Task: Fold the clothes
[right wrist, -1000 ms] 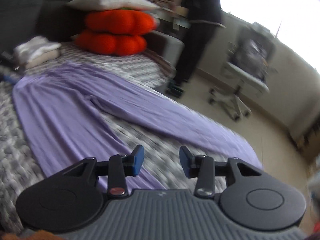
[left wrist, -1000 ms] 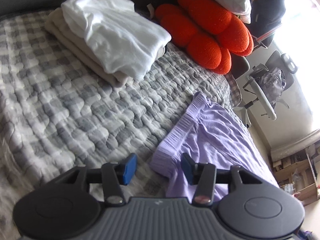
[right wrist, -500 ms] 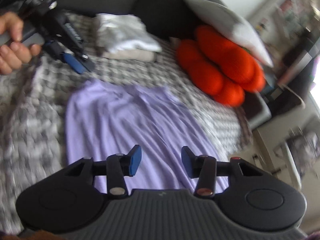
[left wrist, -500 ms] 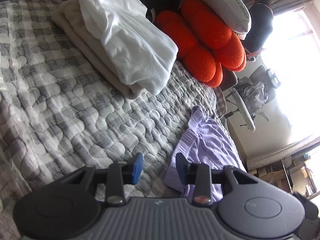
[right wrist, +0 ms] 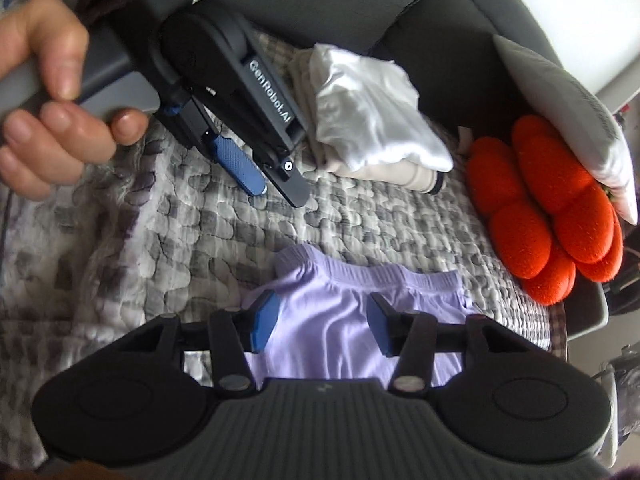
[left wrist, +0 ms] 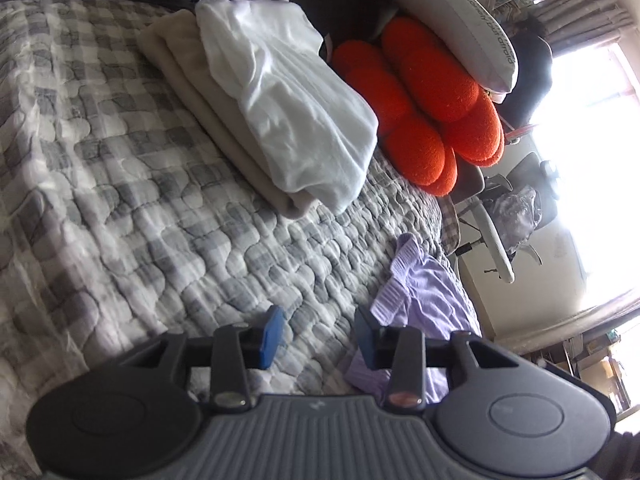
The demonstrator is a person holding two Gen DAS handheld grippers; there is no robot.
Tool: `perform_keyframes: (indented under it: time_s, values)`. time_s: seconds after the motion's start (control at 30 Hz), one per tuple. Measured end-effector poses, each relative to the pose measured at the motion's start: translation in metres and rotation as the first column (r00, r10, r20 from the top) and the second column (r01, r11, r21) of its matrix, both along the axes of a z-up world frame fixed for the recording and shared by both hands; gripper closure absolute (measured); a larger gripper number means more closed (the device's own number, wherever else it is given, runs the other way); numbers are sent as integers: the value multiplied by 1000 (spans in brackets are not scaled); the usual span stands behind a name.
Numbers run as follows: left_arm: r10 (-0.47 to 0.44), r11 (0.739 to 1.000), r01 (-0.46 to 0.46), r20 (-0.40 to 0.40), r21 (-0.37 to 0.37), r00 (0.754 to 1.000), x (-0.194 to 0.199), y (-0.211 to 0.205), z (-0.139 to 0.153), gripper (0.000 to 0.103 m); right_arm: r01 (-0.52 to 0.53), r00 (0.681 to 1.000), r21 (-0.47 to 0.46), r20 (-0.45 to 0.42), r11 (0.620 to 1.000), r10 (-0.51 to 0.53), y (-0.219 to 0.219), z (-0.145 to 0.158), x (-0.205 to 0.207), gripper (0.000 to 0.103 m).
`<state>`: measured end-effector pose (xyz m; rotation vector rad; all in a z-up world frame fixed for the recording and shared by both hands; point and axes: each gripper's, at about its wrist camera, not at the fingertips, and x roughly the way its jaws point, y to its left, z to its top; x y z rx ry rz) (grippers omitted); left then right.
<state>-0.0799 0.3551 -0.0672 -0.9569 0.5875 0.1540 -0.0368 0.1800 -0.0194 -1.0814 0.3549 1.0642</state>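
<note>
Bedroom, daylight from a window at the right. The bed [left wrist: 120, 184] carries a grey-and-white checked quilt and serves as the working surface; a broad stretch of it lies bare in front of both grippers, which suits laying a garment flat.

At the head of the bed a grey pillow [right wrist: 568, 120] rests on top of an orange plush cushion [right wrist: 560, 220], both pushed against the dark headboard, out of the working area.

Beside them sits a stack of folded garments: a white one [left wrist: 288, 100] on top of a beige one [left wrist: 208, 120]. Judged a finished pile, kept well apart from the piece now in hand.

The task's item, a lilac garment with a ribbed elastic waistband [right wrist: 360, 312], lies on the quilt near the bed's right edge, waistband toward the headboard. The waistband runs roughly straight; its left corner is bunched and slightly raised. How the lower part lies is hidden by the right gripper's body.

The right gripper [right wrist: 320, 324] hangs directly above the waistband, fingers spread apart, holding nothing. The left gripper [left wrist: 316, 332], held in the person's hand [right wrist: 52, 92], is above the bare quilt just beside the bunched corner, fingers likewise parted and empty. Judged: both are positioned at the waistband end, the natural grip line for straightening or folding.
</note>
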Motion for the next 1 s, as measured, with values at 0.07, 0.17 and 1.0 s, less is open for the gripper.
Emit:
perform_keyframes:
  time_s: [0.07, 0.17, 1.0]
  values:
    - [1, 1000, -1, 2, -4, 1000, 0, 1, -1, 62, 6, 1000, -2, 4, 1000, -6, 7, -5, 2, 52]
    - [3, 1000, -3, 5, -11, 1000, -1, 2, -2, 61, 50, 998, 23, -33, 999, -49, 9, -10, 9, 86]
    - [26, 999, -26, 10, 36, 1000, -2, -1, 3, 58, 377, 899, 269, -335, 886, -281, -51, 3, 41, 97]
